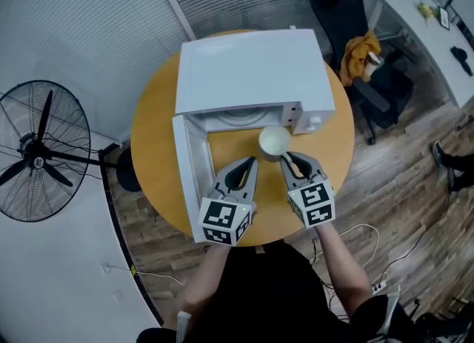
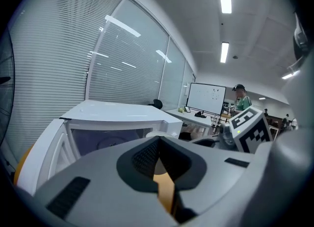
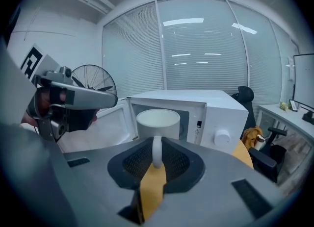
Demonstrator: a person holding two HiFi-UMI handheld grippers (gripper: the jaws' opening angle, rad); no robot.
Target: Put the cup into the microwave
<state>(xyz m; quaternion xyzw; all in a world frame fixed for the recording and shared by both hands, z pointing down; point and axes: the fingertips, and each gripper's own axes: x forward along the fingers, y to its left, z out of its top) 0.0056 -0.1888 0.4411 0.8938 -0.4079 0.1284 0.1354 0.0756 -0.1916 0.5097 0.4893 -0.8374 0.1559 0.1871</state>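
Observation:
A white microwave stands on the round yellow table, its door swung open to the left. The cavity faces me. A white cup hangs just in front of the opening, right of centre. My right gripper is shut on the cup's handle, and the cup stays upright. My left gripper is beside it on the left, shut with nothing in it. In the left gripper view the microwave fills the middle, and the jaws meet below it.
A black standing fan is on the floor at the left. An office chair with an orange cloth stands behind the table at the right, next to a white desk. A person stands far off by a whiteboard.

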